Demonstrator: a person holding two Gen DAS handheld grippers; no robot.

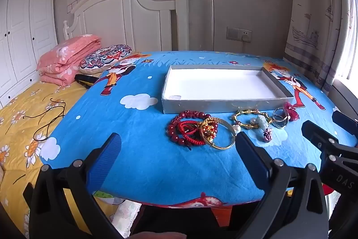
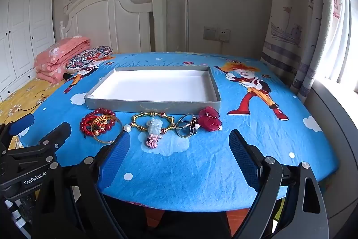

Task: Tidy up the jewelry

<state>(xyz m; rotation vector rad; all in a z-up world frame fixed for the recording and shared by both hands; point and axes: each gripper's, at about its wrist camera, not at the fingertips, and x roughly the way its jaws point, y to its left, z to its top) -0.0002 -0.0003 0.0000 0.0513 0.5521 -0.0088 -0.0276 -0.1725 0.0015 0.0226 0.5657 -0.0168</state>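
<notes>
Left gripper hangs wide open, empty, over the near blue cartoon-print tablecloth; right gripper likewise. Left to right before the shallow grey cardboard tray: red bead bracelets, gold bangle, bamboo-link gold bracelet, silver rings, red flower clip.

Jewelry lies beside tray (white inside).

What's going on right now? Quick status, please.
Left hand-held gripper and right hand-held gripper open, holding nothing. Jewelry lined up on the blue cloth before the tray. Tray holds nothing yet. Nothing blocking.
</notes>
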